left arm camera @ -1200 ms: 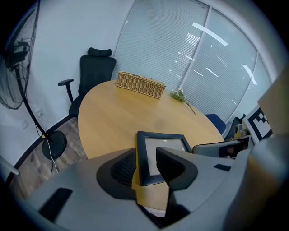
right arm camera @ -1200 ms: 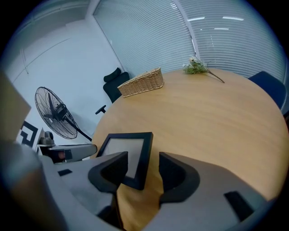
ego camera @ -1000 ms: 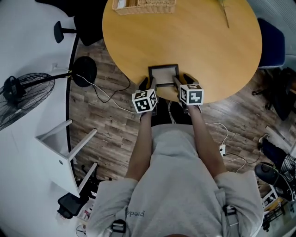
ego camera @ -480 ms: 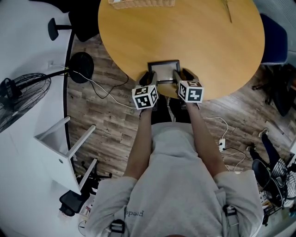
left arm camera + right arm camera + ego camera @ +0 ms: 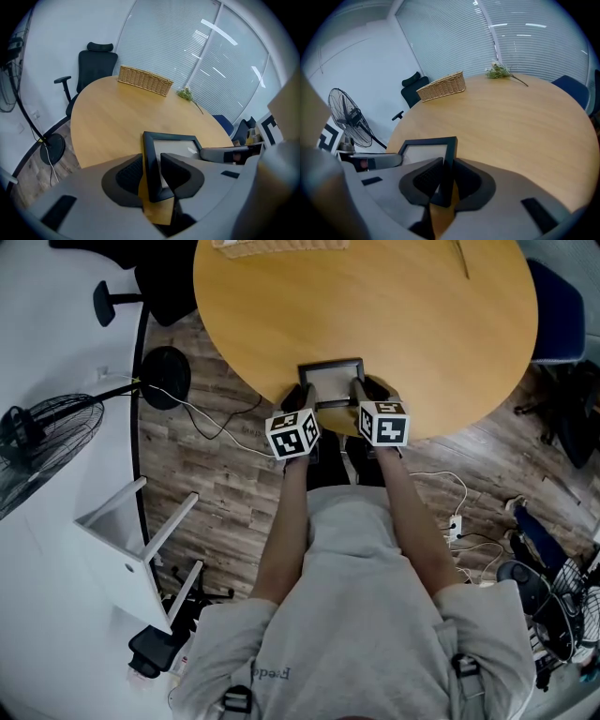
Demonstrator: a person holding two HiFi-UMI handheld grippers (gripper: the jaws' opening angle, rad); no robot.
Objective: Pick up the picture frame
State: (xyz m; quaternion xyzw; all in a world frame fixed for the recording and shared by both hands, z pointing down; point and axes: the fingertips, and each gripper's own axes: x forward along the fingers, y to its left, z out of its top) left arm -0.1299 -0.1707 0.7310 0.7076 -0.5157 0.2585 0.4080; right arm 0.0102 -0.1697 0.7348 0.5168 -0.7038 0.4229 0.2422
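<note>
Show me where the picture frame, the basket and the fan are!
picture frame (image 5: 330, 381): head view, on its pale middle panel.
wicker basket (image 5: 144, 81): left gripper view, on its woven side wall.
standing fan (image 5: 346, 112): right gripper view, on its round wire cage.

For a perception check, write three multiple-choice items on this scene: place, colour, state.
1. Where on the table does the picture frame lie? A near edge; B centre; C far edge.
2. Its border's colour? A white; B black; C red.
3. The right gripper is: A open, empty; B shut on the frame; C out of view.
A: it lies at the rim nearest the person. B: black border, pale middle. B: its jaws have just been closing and pinch the frame's right side.
</note>
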